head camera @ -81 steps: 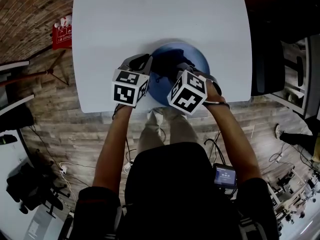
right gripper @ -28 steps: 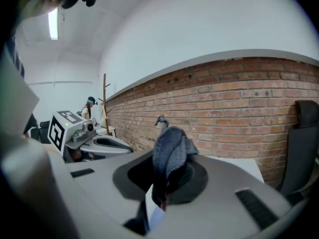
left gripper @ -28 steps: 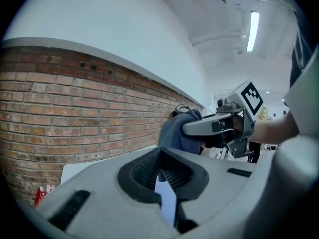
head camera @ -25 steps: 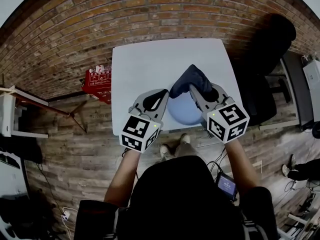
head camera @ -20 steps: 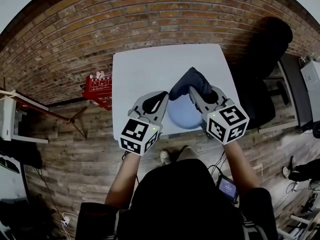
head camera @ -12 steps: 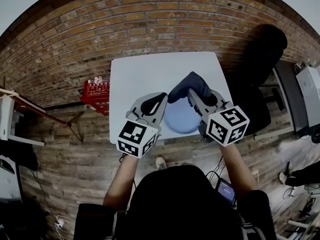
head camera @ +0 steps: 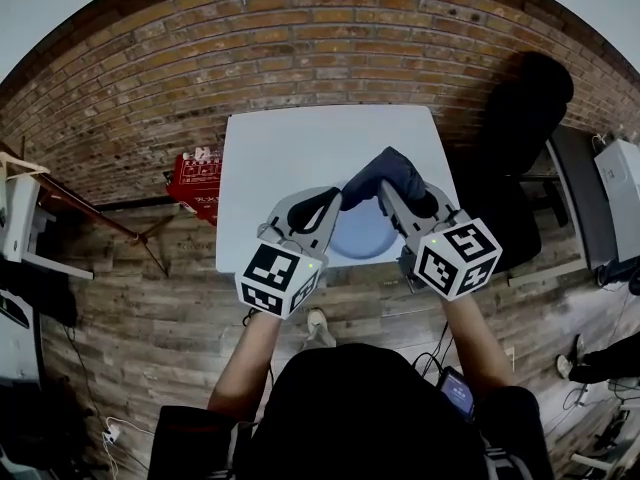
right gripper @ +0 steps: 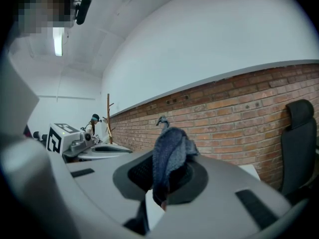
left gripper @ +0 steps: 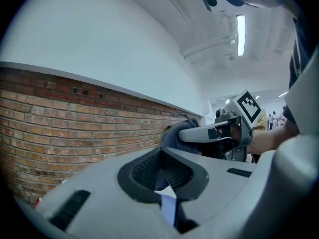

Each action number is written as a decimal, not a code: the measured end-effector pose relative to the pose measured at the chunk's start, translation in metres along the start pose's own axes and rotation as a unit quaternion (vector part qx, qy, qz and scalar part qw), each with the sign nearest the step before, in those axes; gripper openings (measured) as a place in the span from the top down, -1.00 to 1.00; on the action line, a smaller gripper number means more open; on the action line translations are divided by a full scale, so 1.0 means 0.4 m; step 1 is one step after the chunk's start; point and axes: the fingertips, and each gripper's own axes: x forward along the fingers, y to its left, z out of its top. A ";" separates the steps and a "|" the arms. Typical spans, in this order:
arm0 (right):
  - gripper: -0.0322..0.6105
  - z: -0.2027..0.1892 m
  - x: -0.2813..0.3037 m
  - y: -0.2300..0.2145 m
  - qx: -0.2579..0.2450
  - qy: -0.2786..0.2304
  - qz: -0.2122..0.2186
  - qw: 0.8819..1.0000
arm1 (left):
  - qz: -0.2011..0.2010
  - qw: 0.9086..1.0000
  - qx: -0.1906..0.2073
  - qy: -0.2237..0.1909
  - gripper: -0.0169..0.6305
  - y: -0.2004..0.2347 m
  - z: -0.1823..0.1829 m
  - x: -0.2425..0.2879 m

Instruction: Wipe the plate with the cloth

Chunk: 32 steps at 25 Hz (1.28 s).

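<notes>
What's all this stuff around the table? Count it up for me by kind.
Round light-blue plate: 1
Dark blue cloth: 1
Handheld grippers: 2, left gripper and right gripper
White square table: 1
Red plastic crate: 1
Black chair: 1
Total: 7

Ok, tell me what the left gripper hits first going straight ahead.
Probably the cloth in the right gripper, just past the left gripper, which grips the plate; depth is unclear.

Bright, even indoor light fell from a ceiling strip light [left gripper: 241,28], and shadows were soft. Fisheye distortion bowed the brick wall [head camera: 300,28], and dark corners ringed every view. Close up, the left gripper [left gripper: 160,169] and right gripper [right gripper: 160,181] looked soft, unfocused.
</notes>
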 end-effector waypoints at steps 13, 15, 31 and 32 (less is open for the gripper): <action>0.77 0.002 -0.143 0.058 -0.038 -0.017 0.020 0.999 | 0.046 0.999 0.015 -0.002 0.89 -0.129 0.024 -0.077; 0.77 0.000 -0.164 0.062 -0.037 -0.021 0.024 0.999 | 0.052 0.998 0.020 -0.005 0.89 -0.149 0.029 -0.083; 0.77 -0.013 -0.299 0.079 -0.045 -0.040 0.028 0.998 | 0.073 0.996 0.047 -0.013 0.89 -0.287 0.036 -0.128; 0.77 -0.014 -0.300 0.084 -0.047 -0.040 0.028 0.998 | 0.074 0.996 0.048 -0.013 0.89 -0.288 0.036 -0.133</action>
